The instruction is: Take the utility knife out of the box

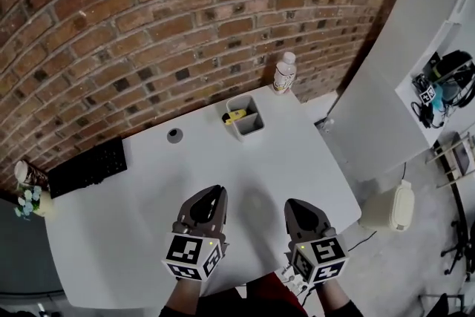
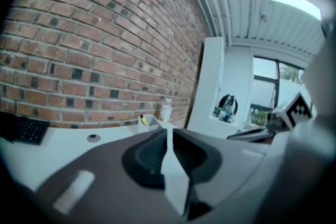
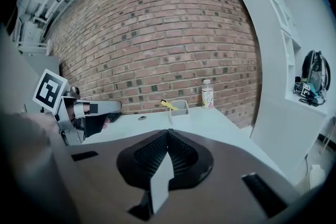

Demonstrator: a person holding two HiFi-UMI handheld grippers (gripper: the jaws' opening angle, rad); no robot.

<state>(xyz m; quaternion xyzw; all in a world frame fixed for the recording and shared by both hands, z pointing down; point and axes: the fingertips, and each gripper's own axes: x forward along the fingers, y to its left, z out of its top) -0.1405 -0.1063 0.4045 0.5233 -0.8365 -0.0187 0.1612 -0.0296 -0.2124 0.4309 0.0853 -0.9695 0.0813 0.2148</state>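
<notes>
1. Hovering over the near edge of the white table [image 1: 111, 234], the left gripper [image 2: 168, 129] and the right gripper [image 3: 168, 132] sit side by side. Both point across the tabletop toward the wall, tipped slightly down.
2. The left gripper's jaws stand only a narrow crack apart, with nothing between them.
3. The right gripper's jaws are pressed together at the tips and hold nothing.
4. Farther out, a small round dark plug [image 1: 174, 135] sits in the tabletop. A black keyboard [image 1: 89, 167] lies along the left side, and a cup [image 1: 27, 174] with small flowers beside it stands at the left corner.
5. The grey box [image 1: 248, 119] stands upright near the far edge, well apart from both grippers, and a divider splits it inside.
6. The yellow utility knife [image 1: 235, 116] is in the box, tilted, with its end poking out over the left rim. I cannot tell which compartment holds it.
7. A bottle [image 1: 284, 73] with a white cap stands at the far corner of the table, just beyond the box and close to the brick wall [image 1: 148, 26].
8. Off the table to the right, a white container [image 1: 393, 208] sits on the floor. Beyond it, a white shelf [image 1: 412, 96] carries dark gear.
</notes>
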